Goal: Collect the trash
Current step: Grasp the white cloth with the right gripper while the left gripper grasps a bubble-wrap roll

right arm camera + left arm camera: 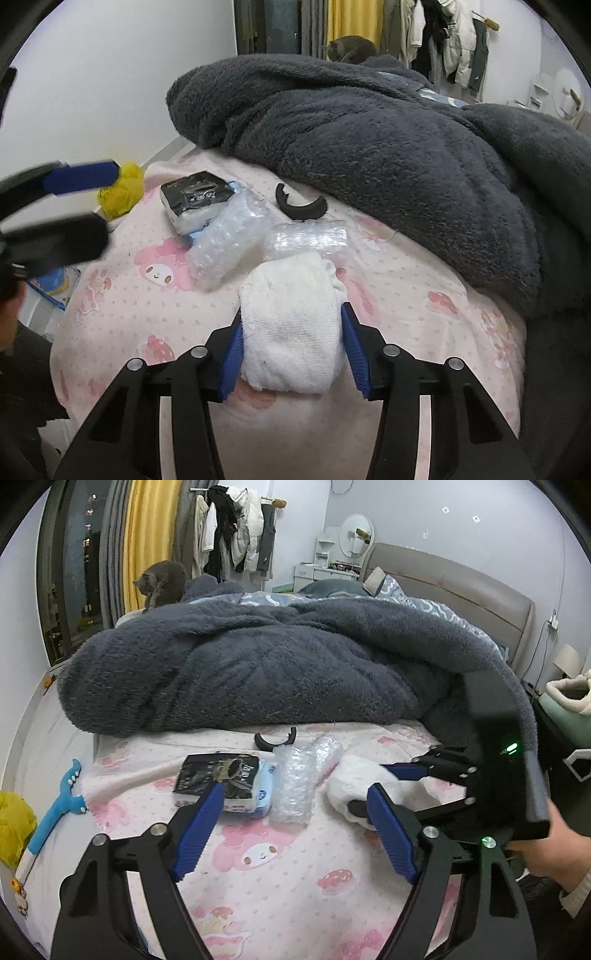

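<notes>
A white wad of cloth or tissue (291,332) lies on the pink patterned bedsheet (122,295); my right gripper (291,343) has its blue pads against both sides of it. It also shows in the left wrist view (354,782). Two pieces of bubble wrap (225,243) (310,236), a black packet on a tissue pack (195,199) and a black curved plastic piece (299,203) lie beyond it. My left gripper (295,808) is open and empty above the sheet, near the black packet (221,775) and bubble wrap (295,782).
A bulky dark grey fleece blanket (258,664) covers the bed behind the items. A grey cat (162,581) sits at the far end. A yellow bag (13,827) and a blue toy (59,805) lie at the left edge.
</notes>
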A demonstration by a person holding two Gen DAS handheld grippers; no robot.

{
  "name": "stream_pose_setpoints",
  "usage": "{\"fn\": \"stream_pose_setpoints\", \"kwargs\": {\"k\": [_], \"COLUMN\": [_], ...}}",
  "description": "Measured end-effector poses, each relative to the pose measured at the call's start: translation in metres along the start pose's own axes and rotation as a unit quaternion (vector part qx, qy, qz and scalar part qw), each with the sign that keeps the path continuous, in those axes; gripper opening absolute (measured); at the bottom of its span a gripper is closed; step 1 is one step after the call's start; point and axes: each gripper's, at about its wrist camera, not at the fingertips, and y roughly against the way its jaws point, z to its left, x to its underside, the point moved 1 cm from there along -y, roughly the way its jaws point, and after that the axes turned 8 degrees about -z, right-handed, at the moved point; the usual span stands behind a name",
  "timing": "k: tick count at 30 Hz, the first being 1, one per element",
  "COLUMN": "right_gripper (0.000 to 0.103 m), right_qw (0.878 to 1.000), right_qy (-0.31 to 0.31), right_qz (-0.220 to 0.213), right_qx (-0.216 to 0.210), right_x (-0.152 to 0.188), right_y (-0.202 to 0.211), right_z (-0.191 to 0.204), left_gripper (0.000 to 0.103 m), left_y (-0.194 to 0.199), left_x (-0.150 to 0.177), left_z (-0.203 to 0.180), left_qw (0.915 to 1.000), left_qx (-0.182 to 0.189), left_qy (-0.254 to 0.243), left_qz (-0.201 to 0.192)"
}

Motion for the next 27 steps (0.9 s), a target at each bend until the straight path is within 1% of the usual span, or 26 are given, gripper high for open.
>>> {"fn": "stream_pose_setpoints", "kwargs": {"k": [2,4,7,11,15,18,21,24,27], "right_gripper": [0.05,0.05,0.05,0.05,0.05,0.05,0.05,0.05,0.05], "right_qw": [1.0,1.0,0.999,0.998,0.997,0.996,0.996,0.996,0.996], "right_qy": [-0.009,-0.018,-0.033,-0.05,-0.06,-0.062,-0.063,-0.065,-0.067], "right_qz": [-0.006,-0.012,-0.025,-0.039,-0.046,-0.051,-0.052,-0.051,-0.05], "right_qx": [-0.002,-0.004,-0.009,-0.018,-0.024,-0.027,-0.026,-0.026,-0.025], "right_x": [0.001,0.0,0.0,0.002,0.004,0.006,0.008,0.013,0.017], "right_y": [0.006,0.012,0.022,0.034,0.04,0.044,0.048,0.05,0.052], "right_z": [-0.007,-0.013,-0.023,-0.036,-0.045,-0.05,-0.055,-0.06,-0.064], "left_gripper": [0.074,0.067,0.063,0.062,0.058,0.052,0.047,0.046,0.039], "left_y": [-0.008,-0.015,-0.025,-0.038,-0.051,-0.059,-0.068,-0.074,-0.078], "left_x": [0.001,0.002,0.003,0.006,0.009,0.011,0.014,0.016,0.017], "left_z": [-0.003,-0.005,-0.008,-0.014,-0.016,-0.013,-0.01,-0.013,-0.012], "left_qw": [1.0,1.0,0.9999,0.9997,0.9991,0.9984,0.998,0.9974,0.9965], "left_qx": [-0.001,-0.001,0.001,-0.005,-0.03,-0.049,-0.052,-0.057,-0.069], "left_qy": [-0.002,-0.003,-0.007,-0.017,-0.019,-0.016,-0.004,-0.011,-0.011], "left_qz": [0.004,0.007,0.008,0.019,0.023,0.024,0.035,0.042,0.046]}}
